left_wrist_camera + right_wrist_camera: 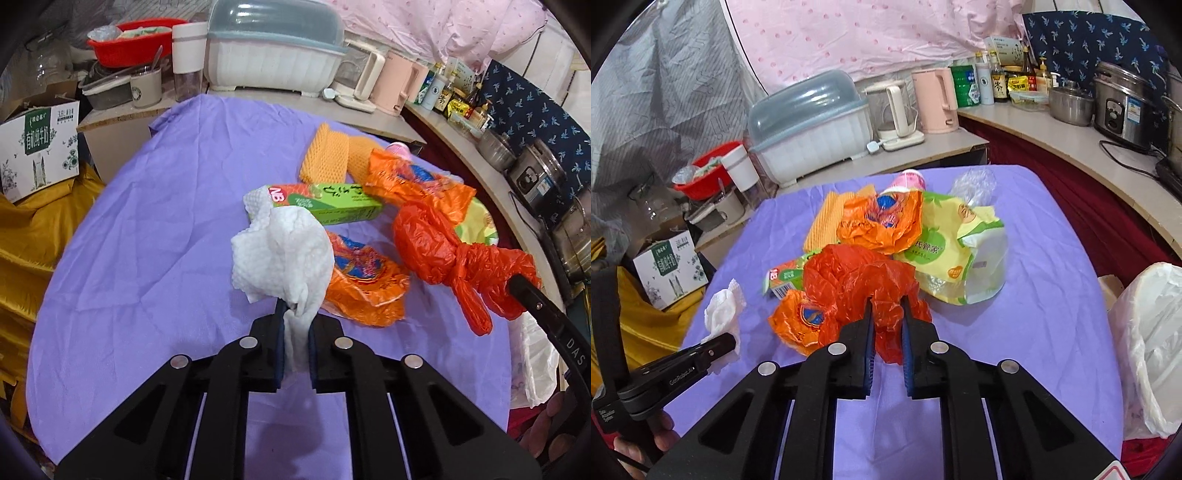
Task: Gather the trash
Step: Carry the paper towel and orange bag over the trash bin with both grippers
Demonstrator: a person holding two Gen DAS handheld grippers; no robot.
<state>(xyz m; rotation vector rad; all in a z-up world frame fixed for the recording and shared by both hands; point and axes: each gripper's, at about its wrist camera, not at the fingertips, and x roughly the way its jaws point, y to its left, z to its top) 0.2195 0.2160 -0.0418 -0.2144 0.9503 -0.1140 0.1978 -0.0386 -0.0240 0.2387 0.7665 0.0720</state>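
Observation:
My left gripper [296, 312] is shut on a crumpled white paper towel [282, 254] and holds it above the purple cloth [147, 221]. It also shows in the right wrist view [724, 310]. My right gripper [887, 306] is shut on a knotted red plastic bag [857, 280], which also shows in the left wrist view [436, 243]. On the cloth lie orange snack wrappers [365, 284], a green carton [332, 201], yellow foam netting [325, 155], a yellow-green package [949, 251] and a pink cup [910, 181].
A white-lined trash bin [1152, 332] stands at the right of the table. A dish rack [812, 129], kettles [934, 99], a rice cooker [1123, 103] and bottles stand on the counters behind. A cardboard box [40, 147] stands at left.

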